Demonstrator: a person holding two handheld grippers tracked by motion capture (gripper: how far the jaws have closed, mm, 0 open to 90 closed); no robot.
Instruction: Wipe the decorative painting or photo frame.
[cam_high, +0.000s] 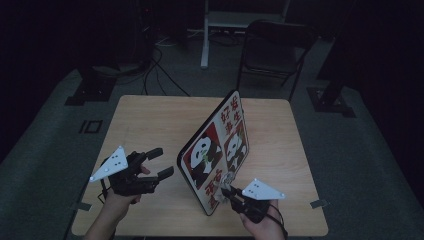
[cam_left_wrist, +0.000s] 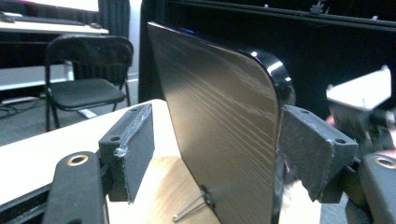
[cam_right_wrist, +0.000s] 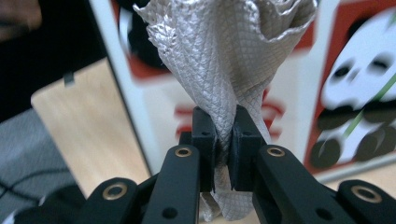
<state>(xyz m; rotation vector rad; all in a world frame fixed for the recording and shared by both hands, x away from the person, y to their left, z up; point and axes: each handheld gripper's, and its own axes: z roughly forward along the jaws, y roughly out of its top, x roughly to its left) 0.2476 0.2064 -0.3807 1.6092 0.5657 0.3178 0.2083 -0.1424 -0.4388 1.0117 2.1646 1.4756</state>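
Cloth (cam_right_wrist: 224, 60) pinched tight in right claw (cam_right_wrist: 223, 140), bunched, rising above jaws, just before picture side of panda board (cam_high: 215, 150). Board stands on table (cam_high: 150, 120), propped by wire stand (cam_left_wrist: 194, 207) behind. Left claw (cam_high: 159, 164) partly open, holding nothing; one pad (cam_left_wrist: 133, 149) behind board, other (cam_left_wrist: 310, 149) past its edge, apparently not gripping.

Risks: wiping push from right tips unbraced board backward; stand slips; thin grip lets cloth slide out.

Containers: none seen.
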